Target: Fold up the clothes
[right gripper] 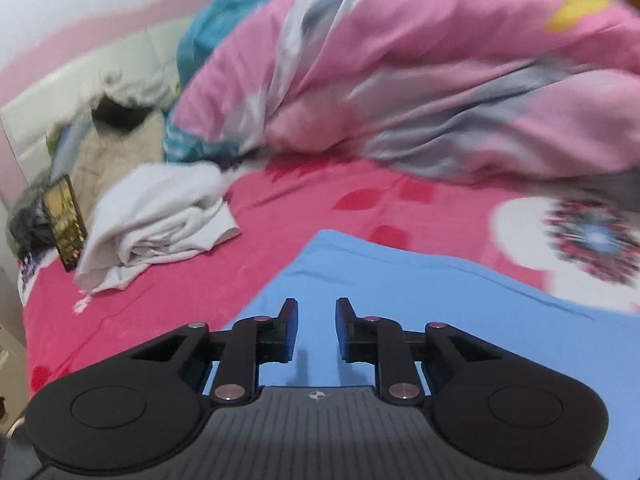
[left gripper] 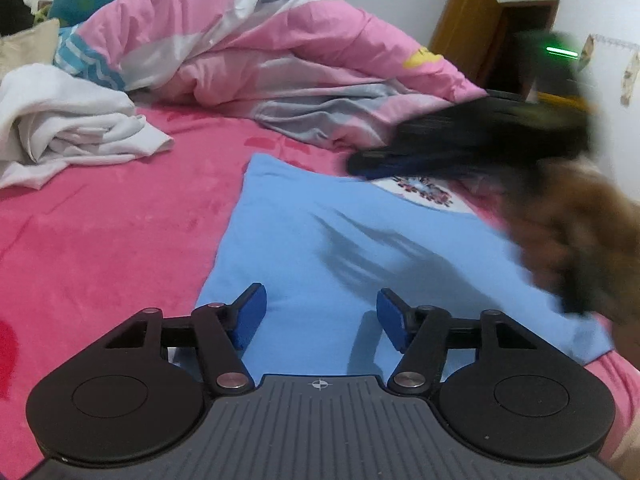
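A light blue garment (left gripper: pixel 320 248) lies spread flat on the bed (left gripper: pixel 100 248), which is covered by a deep pink blanket with red marks. I take this garment as the landmark for all places.

The left gripper (left gripper: pixel 320 316) hovers over the near edge of the blue garment. Its jaws are released, with a wide gap between the blue pads (left gripper: pixel 252 316), and no cloth is between them. Its shadow falls on the fabric just under it.

The right gripper (right gripper: pixel 316 328) is also above the blue garment, near its corner. Its jaws stand apart with a narrower gap, and they grasp nothing. In the left wrist view this gripper (left gripper: pixel 460 144) appears as a dark blurred shape over the far right part of the garment (the blur is strong, so the pads cannot be read there), and the hand (left gripper: pixel 572 232) that carries it is blurred at the right side of the garment.

Beyond the blue garment, to the far left, a crumpled white garment (left gripper: pixel 68 120) rests on the bed, well apart from it. Behind the blue garment a pink and grey quilt (left gripper: pixel 260 52) is heaped. Just past the far right edge of the garment, the blanket shows a white patch with a round flower pattern (right gripper: pixel 592 236). Left of the white garment a phone (right gripper: pixel 66 224) leans upright, with its screen lit.
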The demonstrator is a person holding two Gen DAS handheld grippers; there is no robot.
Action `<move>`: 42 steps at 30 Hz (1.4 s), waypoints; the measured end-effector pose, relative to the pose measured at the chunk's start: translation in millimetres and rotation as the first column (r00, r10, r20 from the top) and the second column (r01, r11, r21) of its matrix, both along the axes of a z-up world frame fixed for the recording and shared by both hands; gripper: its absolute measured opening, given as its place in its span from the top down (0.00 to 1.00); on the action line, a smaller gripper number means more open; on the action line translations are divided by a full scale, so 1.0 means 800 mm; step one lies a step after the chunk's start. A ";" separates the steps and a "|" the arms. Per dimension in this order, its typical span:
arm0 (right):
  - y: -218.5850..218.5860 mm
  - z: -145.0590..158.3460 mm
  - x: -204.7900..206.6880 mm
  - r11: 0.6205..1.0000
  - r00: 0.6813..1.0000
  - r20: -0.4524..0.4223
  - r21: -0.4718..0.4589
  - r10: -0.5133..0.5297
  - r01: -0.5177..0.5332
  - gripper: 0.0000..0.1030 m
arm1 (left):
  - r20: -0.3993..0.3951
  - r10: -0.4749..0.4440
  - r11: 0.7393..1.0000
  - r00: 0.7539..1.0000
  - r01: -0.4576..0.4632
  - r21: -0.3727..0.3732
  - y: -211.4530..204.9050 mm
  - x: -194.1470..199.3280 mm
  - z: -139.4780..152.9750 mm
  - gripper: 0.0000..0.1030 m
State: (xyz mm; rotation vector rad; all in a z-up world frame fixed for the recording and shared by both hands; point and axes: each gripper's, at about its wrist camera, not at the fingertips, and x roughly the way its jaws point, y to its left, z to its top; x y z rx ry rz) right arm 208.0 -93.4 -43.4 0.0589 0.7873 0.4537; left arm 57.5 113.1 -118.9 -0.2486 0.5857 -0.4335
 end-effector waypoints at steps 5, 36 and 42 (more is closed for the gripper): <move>0.048 -0.041 0.091 0.997 0.996 -0.093 -0.077 0.014 -0.021 0.88 | 0.003 -0.008 1.000 1.000 0.008 -0.011 0.003 0.000 -0.003 0.40; -0.179 -0.013 -0.258 0.922 0.923 0.035 -0.038 -0.383 0.385 0.92 | -0.008 0.005 0.988 1.000 -0.004 0.155 -0.038 -0.022 0.031 0.17; -0.176 -0.037 -0.285 0.908 0.909 0.087 -0.070 -0.408 0.414 0.88 | -0.094 0.069 0.950 0.993 -0.037 0.310 -0.071 -0.019 0.026 0.05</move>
